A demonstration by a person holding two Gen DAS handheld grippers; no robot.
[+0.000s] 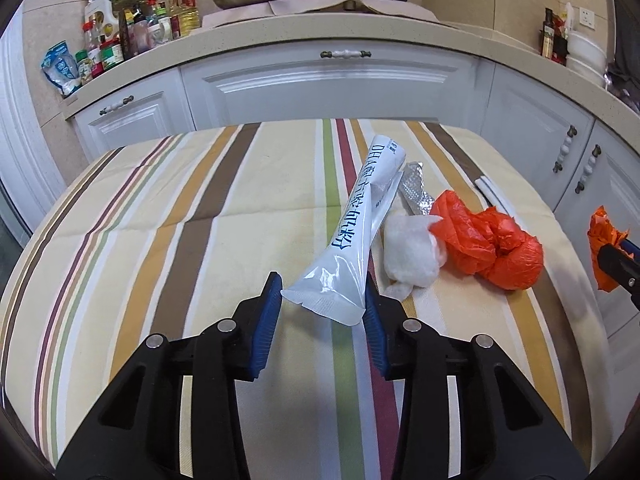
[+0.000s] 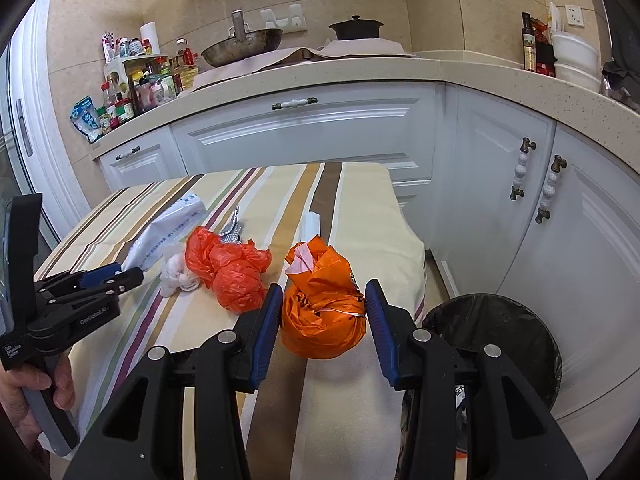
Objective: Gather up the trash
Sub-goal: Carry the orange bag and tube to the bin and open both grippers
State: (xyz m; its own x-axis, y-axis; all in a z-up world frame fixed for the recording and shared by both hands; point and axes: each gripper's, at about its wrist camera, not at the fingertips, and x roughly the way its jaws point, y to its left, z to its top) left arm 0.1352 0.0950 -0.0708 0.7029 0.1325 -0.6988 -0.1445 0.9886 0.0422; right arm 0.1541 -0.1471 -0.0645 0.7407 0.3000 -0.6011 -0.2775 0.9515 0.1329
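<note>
On the striped tablecloth [image 1: 160,220] a long white pouch [image 1: 356,232] with blue print points away from me. My left gripper [image 1: 320,288] is shut on its near end, both blue pads against its edges. Beside it lie a white tissue wad [image 1: 412,248], a silver foil wrapper [image 1: 416,192] and a crumpled red-orange bag [image 1: 492,244]. My right gripper [image 2: 322,292] is shut on a balled orange bag [image 2: 320,312] near the table's right edge. The right wrist view also shows the left gripper [image 2: 124,274] at the pouch [image 2: 168,228], with a hand on its handle.
A round bin with a black liner [image 2: 500,352] stands on the floor right of the table, below my right gripper. A white strip [image 2: 312,224] lies on the cloth further back. White cabinets [image 2: 304,136] and a crowded counter [image 1: 280,28] ring the table.
</note>
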